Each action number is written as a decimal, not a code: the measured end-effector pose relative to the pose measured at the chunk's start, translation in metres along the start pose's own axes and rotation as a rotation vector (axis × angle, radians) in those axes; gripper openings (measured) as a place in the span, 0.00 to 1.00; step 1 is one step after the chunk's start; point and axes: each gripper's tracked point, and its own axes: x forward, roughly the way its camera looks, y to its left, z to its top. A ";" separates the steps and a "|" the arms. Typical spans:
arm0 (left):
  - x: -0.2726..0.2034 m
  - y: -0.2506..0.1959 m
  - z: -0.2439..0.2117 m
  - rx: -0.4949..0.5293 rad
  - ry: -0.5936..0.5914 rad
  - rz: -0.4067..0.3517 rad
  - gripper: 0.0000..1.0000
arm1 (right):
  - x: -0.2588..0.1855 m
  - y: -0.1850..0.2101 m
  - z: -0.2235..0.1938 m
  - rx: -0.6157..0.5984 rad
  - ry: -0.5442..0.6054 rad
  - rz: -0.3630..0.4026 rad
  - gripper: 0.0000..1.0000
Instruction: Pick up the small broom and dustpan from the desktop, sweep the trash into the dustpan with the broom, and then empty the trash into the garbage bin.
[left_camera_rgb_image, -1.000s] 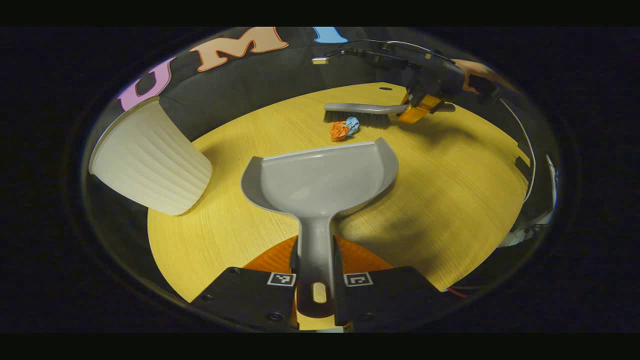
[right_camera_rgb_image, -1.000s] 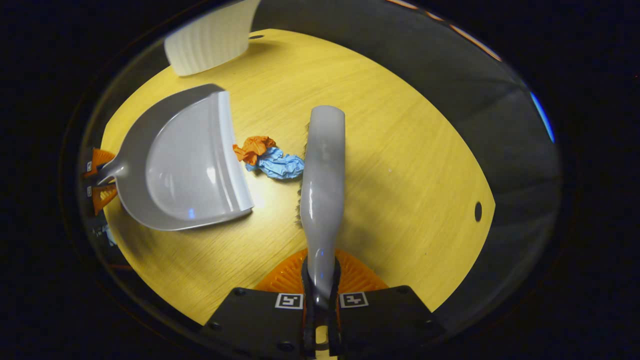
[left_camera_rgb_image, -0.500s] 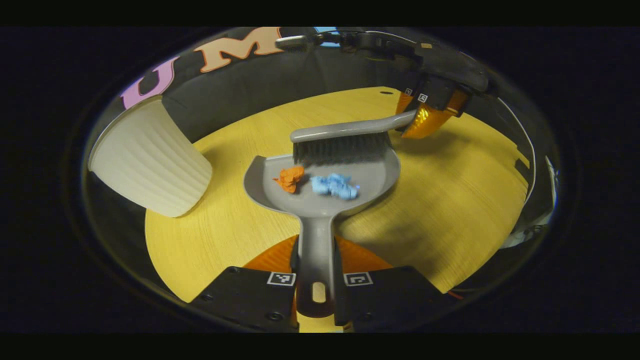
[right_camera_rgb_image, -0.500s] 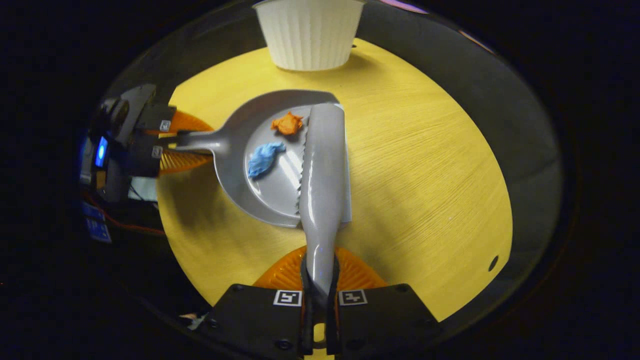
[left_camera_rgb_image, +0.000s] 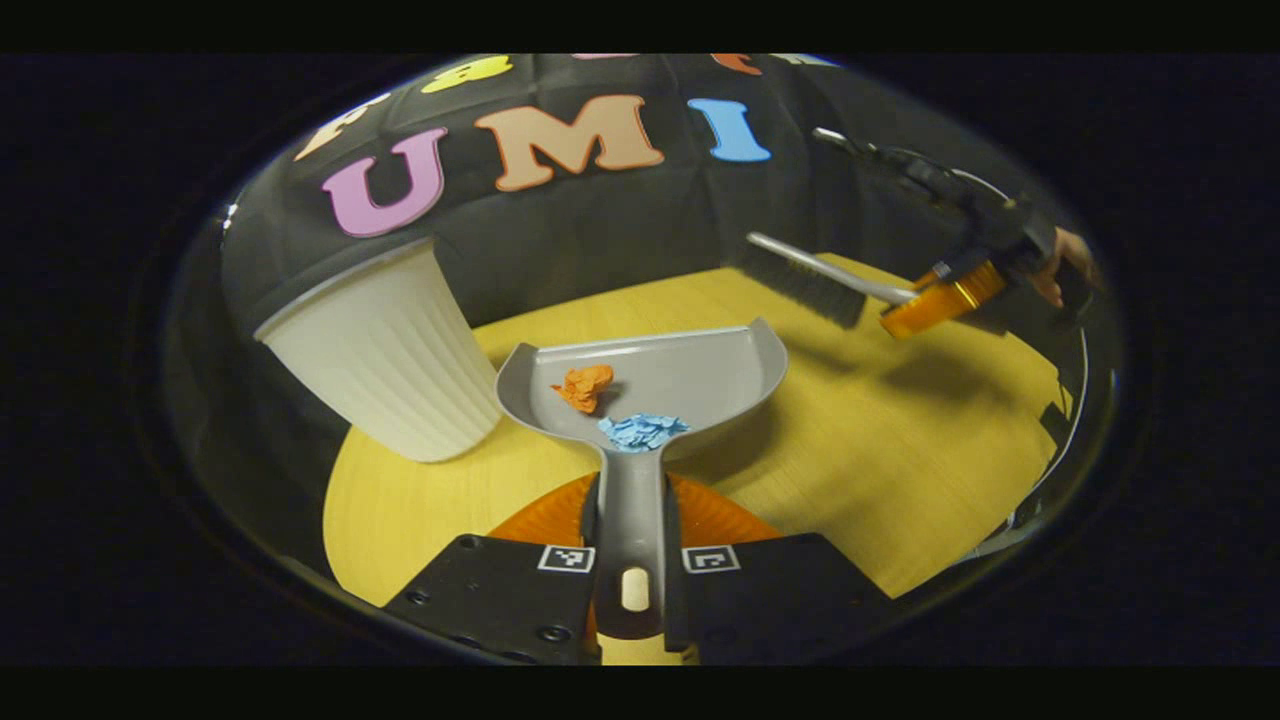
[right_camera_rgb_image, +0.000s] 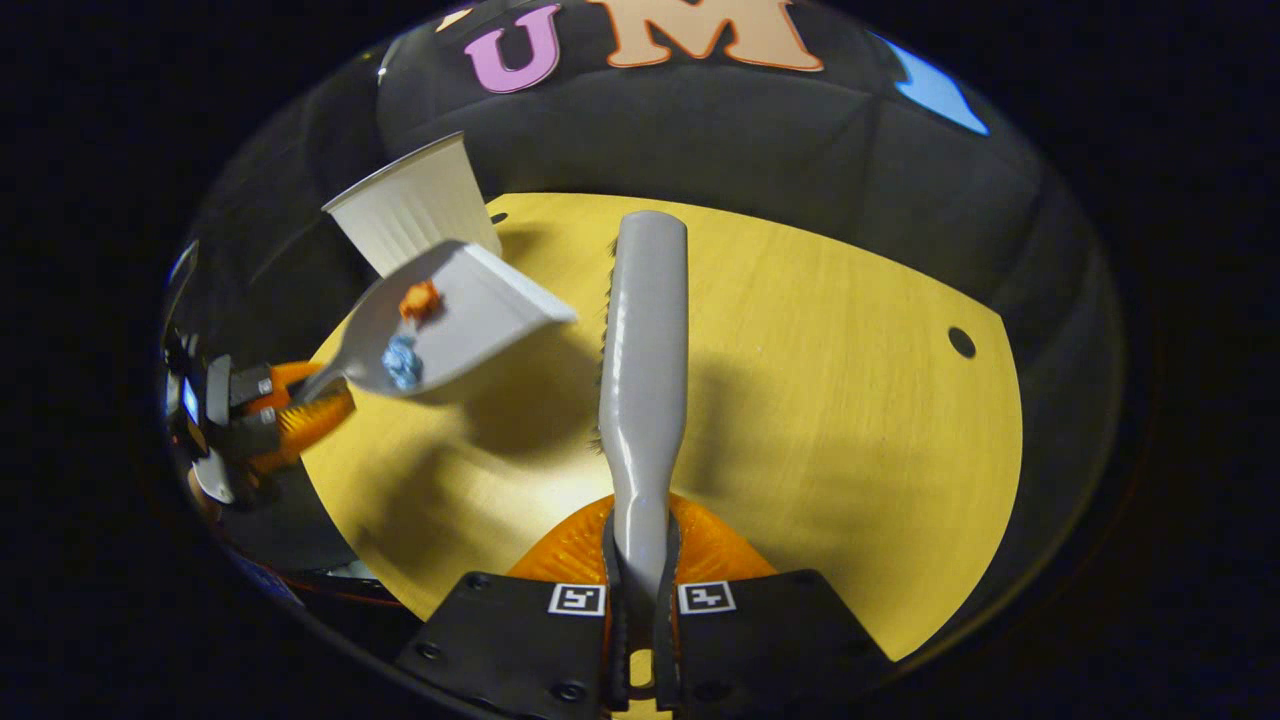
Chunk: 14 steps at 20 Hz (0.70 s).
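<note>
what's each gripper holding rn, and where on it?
Left gripper: dustpan, clamped at its handle end. Right gripper: broom, clamped at its handle end.

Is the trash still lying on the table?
No, the orange scrap and the blue scrap both lie inside the dustpan.

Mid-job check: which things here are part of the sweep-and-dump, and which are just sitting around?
In the job: dustpan, orange scrap and blue scrap in it, broom, white bin, left gripper, right gripper.
Bystanders: table and its cable hole.
</note>
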 end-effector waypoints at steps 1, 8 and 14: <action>-0.004 0.006 0.016 -0.005 -0.038 0.025 0.17 | 0.008 -0.003 -0.015 0.018 0.001 0.001 0.12; -0.045 0.037 0.079 -0.029 -0.210 0.187 0.17 | 0.054 0.016 -0.088 0.145 0.040 0.087 0.12; -0.059 0.133 0.119 0.055 -0.190 0.391 0.17 | 0.049 0.014 -0.082 0.149 0.059 0.135 0.12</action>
